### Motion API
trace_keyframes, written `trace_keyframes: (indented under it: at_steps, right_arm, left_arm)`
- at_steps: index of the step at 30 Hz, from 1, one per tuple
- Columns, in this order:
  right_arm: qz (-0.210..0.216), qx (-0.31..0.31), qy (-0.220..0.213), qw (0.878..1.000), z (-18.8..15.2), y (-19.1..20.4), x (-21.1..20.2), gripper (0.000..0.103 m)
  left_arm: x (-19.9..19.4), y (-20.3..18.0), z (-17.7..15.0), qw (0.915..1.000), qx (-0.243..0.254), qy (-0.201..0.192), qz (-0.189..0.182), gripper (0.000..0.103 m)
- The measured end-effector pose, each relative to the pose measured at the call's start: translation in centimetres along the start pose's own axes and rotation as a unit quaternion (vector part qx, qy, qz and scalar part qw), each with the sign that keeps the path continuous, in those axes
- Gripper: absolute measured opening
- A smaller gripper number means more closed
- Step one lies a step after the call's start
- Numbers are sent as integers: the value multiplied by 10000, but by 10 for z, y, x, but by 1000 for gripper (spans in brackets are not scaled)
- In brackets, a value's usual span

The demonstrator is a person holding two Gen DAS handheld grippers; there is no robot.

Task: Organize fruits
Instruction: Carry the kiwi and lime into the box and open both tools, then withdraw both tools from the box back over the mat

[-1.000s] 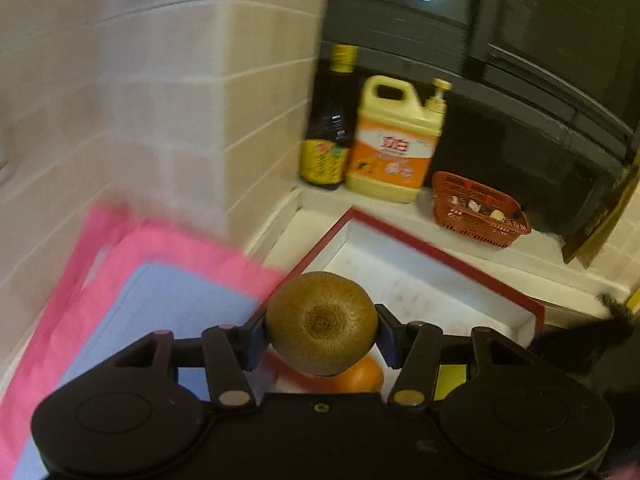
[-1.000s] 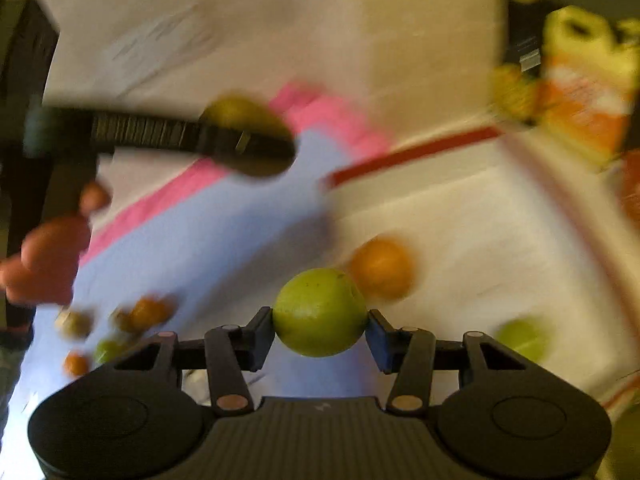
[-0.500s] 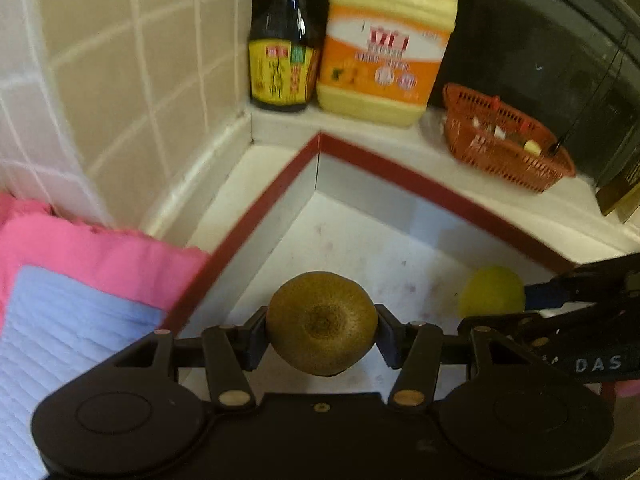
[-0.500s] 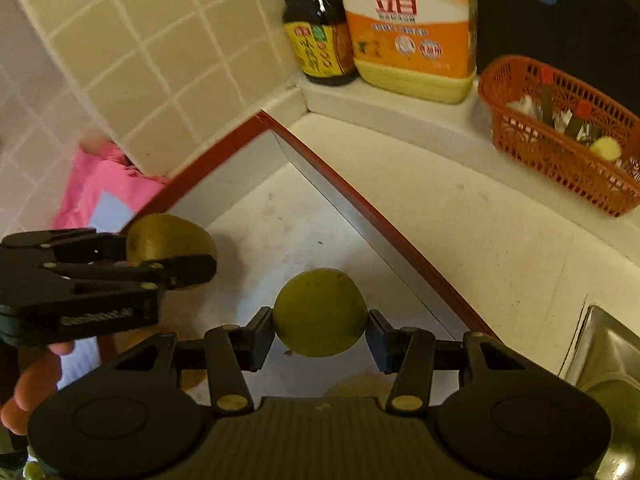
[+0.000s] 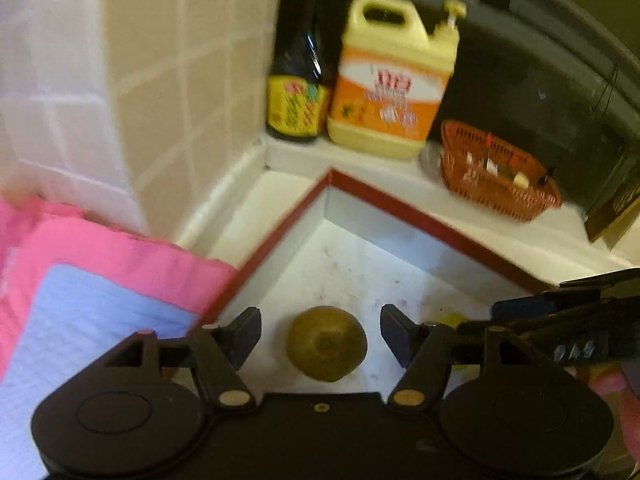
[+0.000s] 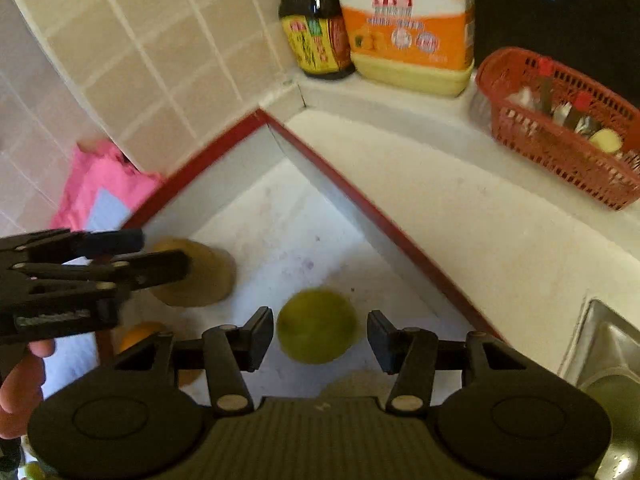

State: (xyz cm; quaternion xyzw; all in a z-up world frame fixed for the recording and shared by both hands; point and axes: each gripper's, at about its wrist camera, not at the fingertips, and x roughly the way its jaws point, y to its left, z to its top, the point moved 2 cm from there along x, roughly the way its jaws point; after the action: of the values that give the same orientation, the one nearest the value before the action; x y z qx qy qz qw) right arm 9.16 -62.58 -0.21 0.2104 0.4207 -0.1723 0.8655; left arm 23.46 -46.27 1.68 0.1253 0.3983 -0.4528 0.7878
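Observation:
A brown kiwi (image 5: 326, 343) lies in the white tray with a red rim (image 5: 400, 210), between the spread fingers of my left gripper (image 5: 320, 334), which is open and apart from it. In the right wrist view a green round fruit (image 6: 317, 326) lies in the same tray (image 6: 360, 204) between the spread fingers of my right gripper (image 6: 321, 334), also open. The kiwi (image 6: 200, 276) and the left gripper (image 6: 80, 272) show at the left there. An orange fruit (image 6: 138, 336) sits low in the tray's left part. The right gripper (image 5: 560, 320) enters the left wrist view from the right.
A dark sauce bottle (image 5: 298, 92), a yellow detergent jug (image 5: 394, 80) and a red basket (image 5: 496, 172) stand on the ledge behind the tray. A pink and blue mat (image 5: 80, 300) lies left, by the tiled wall. A steel sink (image 6: 608, 364) is at right.
Both grippers have opened and let go of their fruits. The kiwi and the green fruit now lie in the tray between the spread fingers.

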Motion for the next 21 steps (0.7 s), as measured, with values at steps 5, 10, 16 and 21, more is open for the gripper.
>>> trace_keyframes:
  at_steps: [5,10,16,21]
  right_arm:
    - [268,231,-330,9988,0,-9,-45,58]
    - [625,188,-454,9968,-10,4,-76,61]
    - [1171,-354,-323,9920,-31,64,-84,61]
    - [1608,-1045,-50,9814,-55,136,-74,66]
  left_arm:
    - [-69,12,-23,9984,-268,-430,266,78]
    - [-144,27,-71,9929,-563,-784,694,79]
    - [-231,58,-141,9761,-1196,-1033,1489,79]
    - [-303,87,-206,9455,-1917,-1184,2352,79]
